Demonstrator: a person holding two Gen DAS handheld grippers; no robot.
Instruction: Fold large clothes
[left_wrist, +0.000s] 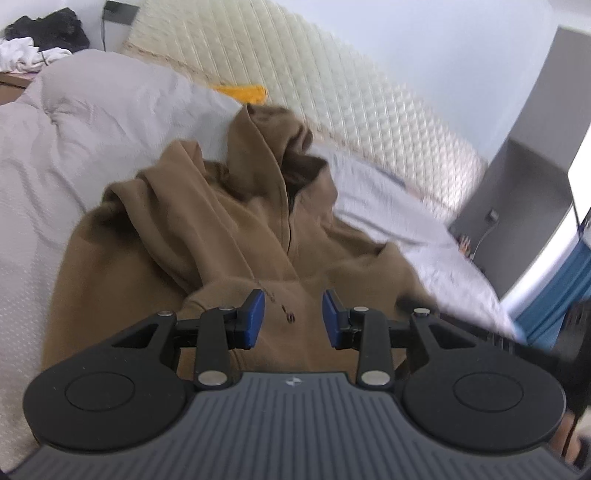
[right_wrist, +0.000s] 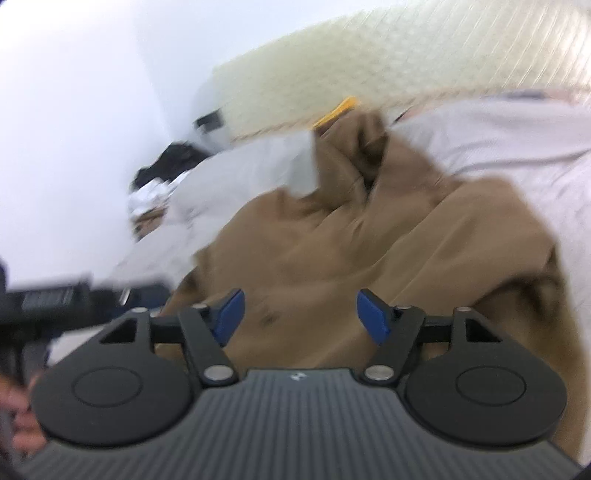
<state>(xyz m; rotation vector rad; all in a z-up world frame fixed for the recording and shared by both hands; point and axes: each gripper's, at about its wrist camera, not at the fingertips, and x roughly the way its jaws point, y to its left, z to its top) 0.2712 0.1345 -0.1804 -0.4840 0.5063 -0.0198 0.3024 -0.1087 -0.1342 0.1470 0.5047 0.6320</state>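
Now your left gripper and right gripper hover empty, jaws apart, with the brown hoodie spread just ahead for folding.

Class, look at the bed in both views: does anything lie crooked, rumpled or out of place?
Yes. The brown hoodie lies crumpled on the bed, its hood bunched against the pillow and its body creased, not flat. A yellow thing is wedged behind the pillow, mostly hidden. Both grippers hang open above the hoodie.
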